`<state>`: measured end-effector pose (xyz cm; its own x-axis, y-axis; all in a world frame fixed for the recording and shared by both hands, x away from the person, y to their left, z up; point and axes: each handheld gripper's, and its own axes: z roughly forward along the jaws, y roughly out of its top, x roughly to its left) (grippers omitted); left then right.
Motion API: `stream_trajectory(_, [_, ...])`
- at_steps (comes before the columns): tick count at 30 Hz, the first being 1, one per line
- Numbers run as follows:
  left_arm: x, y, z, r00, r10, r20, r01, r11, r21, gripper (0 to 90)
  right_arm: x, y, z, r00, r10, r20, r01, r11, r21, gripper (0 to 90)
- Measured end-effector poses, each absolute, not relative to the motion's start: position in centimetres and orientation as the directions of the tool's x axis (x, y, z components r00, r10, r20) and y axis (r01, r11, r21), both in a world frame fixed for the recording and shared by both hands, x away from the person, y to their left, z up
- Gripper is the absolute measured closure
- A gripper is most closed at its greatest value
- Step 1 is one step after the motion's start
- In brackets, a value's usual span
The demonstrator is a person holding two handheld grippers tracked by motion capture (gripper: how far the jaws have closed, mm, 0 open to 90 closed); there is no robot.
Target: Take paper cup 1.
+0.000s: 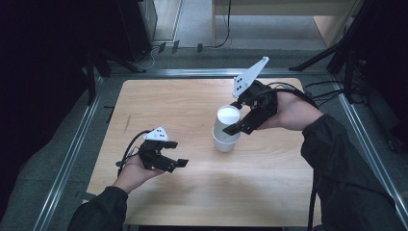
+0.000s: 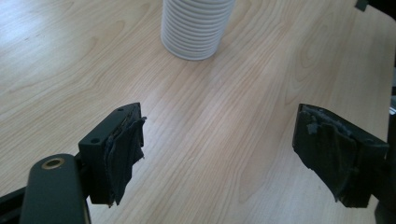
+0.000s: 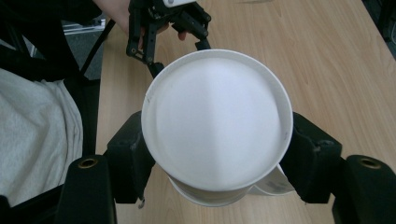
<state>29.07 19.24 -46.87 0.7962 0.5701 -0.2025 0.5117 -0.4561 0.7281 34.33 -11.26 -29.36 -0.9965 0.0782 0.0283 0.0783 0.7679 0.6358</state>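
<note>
the right gripper (image 3: 217, 154) clamped the top cup (image 1: 227, 117) of a light, crushable stack; the left gripper (image 2: 219, 154) gaped empty.

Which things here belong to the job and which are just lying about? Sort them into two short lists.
In the job:
- top cup, upside down, gripped by the right tool
- stack of white cups under it
- left tool, open, nothing between its pads

Lying about:
- cables at the table's far right
- floor rails
</note>
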Motion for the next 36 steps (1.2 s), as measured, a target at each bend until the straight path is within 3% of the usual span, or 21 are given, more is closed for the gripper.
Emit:
stream_trajectory(7, [28.9,19.3,-46.4,0.813,0.538,-0.225,0.495,-0.434,0.753,10.2,33.4,-12.0,-31.9,-0.996,0.076,0.05,0.09,0.738,0.669,33.0])
stream_trajectory(11, [28.6,19.3,-45.9,0.831,0.505,-0.233,0.469,-0.41,0.782,10.5,33.2,-12.3,-33.4,-0.994,0.08,0.069,0.106,0.73,0.675,33.0])
stream_trajectory(27, [29.4,17.4,-46.6,0.889,0.37,-0.268,0.436,-0.507,0.743,14.4,32.9,-12.8,-41.4,-0.98,0.115,0.166,0.2,0.637,0.744,33.1])
stream_trajectory(36, [31.2,16.2,-45.1,0.927,0.265,-0.267,0.372,-0.545,0.751,15.4,33.1,-12.9,-43.5,-0.97,0.144,0.197,0.244,0.602,0.76,33.1])
